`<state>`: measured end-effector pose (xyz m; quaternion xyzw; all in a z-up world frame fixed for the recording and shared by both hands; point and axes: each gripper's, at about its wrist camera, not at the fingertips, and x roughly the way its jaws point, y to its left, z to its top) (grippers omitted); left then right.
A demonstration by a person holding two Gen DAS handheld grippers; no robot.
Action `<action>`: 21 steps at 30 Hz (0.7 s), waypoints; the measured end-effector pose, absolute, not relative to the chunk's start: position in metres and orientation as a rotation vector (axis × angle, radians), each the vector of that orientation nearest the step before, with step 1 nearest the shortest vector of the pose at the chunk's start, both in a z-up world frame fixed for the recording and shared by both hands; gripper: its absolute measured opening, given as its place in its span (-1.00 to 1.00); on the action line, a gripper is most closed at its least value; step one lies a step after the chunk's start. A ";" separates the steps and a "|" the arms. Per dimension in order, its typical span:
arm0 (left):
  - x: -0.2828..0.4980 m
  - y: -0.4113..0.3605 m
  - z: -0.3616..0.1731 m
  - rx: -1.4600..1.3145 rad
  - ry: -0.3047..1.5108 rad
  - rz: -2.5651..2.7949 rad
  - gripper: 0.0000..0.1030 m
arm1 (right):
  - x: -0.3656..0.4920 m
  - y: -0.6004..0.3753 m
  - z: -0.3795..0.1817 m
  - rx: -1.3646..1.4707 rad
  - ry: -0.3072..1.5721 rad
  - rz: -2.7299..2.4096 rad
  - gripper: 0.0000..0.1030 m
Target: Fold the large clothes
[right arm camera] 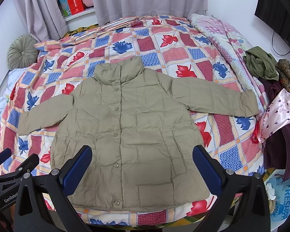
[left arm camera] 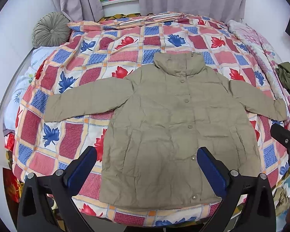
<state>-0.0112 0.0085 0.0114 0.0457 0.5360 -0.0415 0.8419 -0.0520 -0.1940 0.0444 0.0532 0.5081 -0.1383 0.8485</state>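
On the patterned bedspread (left arm camera: 71, 139), khaki jacket (left arm camera: 174, 125) spread flat, clothes pile (right arm camera: 276, 81) at right, both grippers' jaws wide, empty.

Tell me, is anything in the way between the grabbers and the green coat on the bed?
Nothing visible is. The coat lies flat and buttoned on the leaf-patterned quilt, sleeves spread. The left gripper and right gripper both hover open above its hem. The heap of other clothes sits off at the bed's edge.
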 end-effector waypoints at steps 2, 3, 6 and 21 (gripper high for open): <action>-0.011 0.008 0.011 0.096 1.132 -0.087 1.00 | -0.052 -0.194 0.044 0.112 1.071 -0.292 1.00; -0.011 0.008 0.011 0.096 1.131 -0.088 1.00 | -0.052 -0.194 0.044 0.112 1.072 -0.292 1.00; -0.010 0.011 0.011 0.094 1.134 -0.085 1.00 | -0.051 -0.194 0.044 0.111 1.073 -0.292 1.00; -0.008 0.014 0.007 0.090 1.137 -0.080 1.00 | -0.050 -0.193 0.044 0.103 1.072 -0.289 1.00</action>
